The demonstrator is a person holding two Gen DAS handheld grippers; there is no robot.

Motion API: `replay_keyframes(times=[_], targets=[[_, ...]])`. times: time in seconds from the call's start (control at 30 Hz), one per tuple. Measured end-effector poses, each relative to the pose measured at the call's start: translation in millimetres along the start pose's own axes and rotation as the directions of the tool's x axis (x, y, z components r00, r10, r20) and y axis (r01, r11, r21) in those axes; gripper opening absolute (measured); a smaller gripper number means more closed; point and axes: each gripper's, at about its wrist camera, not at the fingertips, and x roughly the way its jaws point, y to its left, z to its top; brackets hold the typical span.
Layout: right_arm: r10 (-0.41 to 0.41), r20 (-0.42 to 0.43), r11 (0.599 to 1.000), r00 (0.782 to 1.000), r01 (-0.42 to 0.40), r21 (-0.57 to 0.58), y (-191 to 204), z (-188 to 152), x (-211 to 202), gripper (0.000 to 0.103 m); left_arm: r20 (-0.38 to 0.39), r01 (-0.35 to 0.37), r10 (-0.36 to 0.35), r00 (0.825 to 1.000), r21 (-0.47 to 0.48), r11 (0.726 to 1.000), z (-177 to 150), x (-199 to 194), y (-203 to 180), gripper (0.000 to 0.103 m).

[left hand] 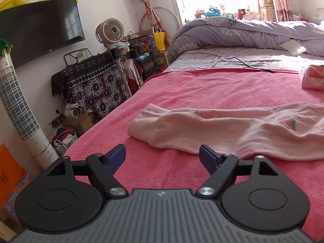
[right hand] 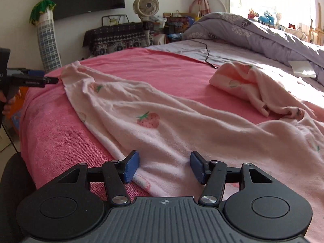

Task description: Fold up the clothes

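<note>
A pale pink garment with strawberry prints (right hand: 162, 117) lies spread and wrinkled on the pink blanket (right hand: 162, 66); one leg end (left hand: 154, 119) reaches toward the bed's left edge, the other (right hand: 239, 77) lies bunched farther back. My left gripper (left hand: 162, 158) is open and empty, just short of the near leg end. It also shows in the right wrist view (right hand: 50, 80), beside that cuff. My right gripper (right hand: 165, 167) is open, its jaws low over the garment's near edge, holding nothing.
A grey quilt (left hand: 243, 34) is heaped at the back of the bed, with a black cable (left hand: 232, 57) and white paper (right hand: 303, 68) in front of it. Left of the bed stand a fan (left hand: 110, 31), tower fan (left hand: 22, 109), covered cabinet (left hand: 95, 81) and floor clutter.
</note>
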Motion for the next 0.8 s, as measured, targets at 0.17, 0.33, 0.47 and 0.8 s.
replay_keyframes(times=[0.17, 0.33, 0.47, 0.8], targets=[[0.004, 0.011, 1.000, 1.000, -0.004, 0.002, -0.8, -6.0, 6.6, 0.066, -0.017, -0.046, 0.045, 0.999, -0.099, 0.994, 3.1, 24.2, 9.5, 0.090], [0.020, 0.013, 1.000, 1.000, -0.020, 0.013, -3.3, -5.9, 10.7, 0.068, -0.036, 0.033, -0.056, 0.998, -0.469, 0.883, 0.8, 54.0, 55.1, 0.089], [0.026, 0.013, 1.000, 1.000, -0.026, 0.016, -3.6, -6.2, 11.8, 0.071, -0.035, 0.015, -0.035, 0.999, -0.463, 0.886, 5.7, 71.0, 54.1, 0.085], [0.031, 0.016, 0.999, 0.999, -0.031, 0.017, -3.1, -6.9, 11.8, 0.074, 0.010, -0.011, 0.015, 1.000, -0.309, 0.951, 22.4, 58.7, 32.2, 0.027]])
